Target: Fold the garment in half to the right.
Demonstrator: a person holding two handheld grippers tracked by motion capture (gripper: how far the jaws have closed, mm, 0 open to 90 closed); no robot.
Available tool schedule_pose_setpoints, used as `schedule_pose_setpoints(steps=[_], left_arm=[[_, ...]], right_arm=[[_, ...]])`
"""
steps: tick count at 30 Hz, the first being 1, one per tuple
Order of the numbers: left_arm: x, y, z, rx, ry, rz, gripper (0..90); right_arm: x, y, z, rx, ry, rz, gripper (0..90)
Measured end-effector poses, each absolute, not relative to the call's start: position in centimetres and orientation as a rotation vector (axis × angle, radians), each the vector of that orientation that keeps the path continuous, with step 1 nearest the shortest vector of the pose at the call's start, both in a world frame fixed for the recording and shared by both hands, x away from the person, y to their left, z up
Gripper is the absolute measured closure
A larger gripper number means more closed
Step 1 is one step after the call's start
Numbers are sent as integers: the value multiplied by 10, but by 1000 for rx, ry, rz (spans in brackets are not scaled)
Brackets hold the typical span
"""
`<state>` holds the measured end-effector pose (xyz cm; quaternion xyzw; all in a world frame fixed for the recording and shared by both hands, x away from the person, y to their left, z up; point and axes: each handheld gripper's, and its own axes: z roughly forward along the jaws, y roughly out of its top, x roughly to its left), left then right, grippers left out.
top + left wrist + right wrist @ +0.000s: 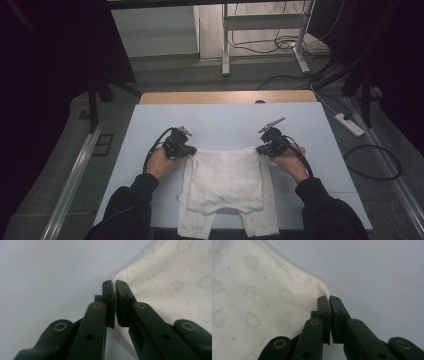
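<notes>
A small pair of cream-white trousers (pixel 227 187) lies flat on the pale matte sheet covering the bench (pixel 225 120), near the person's edge, its waist toward the far side and its two short legs reaching the near edge; the upper part looks folded over onto the legs, so a squarer layer sits on top. In the two gripper views the cloth is soft and slightly nubby, woven or printed with faint tone-on-tone cloud and paw-like shapes. A strip of bare wood shows along the far edge of the bench. The left tool (pixel 190 149) grips the far-left corner of the garment; in its own view the black jaws are pressed nearly together, with the fabric edge pinched at their tips (pixel 115 286). The right tool (pixel 261 149) mirrors it at the far-right corner, its jaws likewise closed on a small peak of cloth (pixel 329 298). Both tools are black, angular, with brass-coloured rivets at the joints, and a black cable loops back from each. The left hand (pixel 159 162) and the right hand (pixel 290 162) hold them low over the bench, forearms in dark sleeves coming in from the near edge and angling inward toward the waistband.
</notes>
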<state>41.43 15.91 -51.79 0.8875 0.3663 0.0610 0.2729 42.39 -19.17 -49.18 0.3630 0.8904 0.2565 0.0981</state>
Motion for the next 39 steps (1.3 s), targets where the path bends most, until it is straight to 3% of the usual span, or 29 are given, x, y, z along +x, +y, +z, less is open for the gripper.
schedule_pose_setpoints(steps=[12,24,39], left_arm=[[439,152,-509,2350,993,307,857],[445,152,-525,2353,989,270,848],[445,155,-527,2343,979,242,835]], right_arm=[[454,-195,-494,1140,2515,773,863],[456,-194,-498,1163,2496,783,834],[440,-205,-492,1191,2430,816,340]])
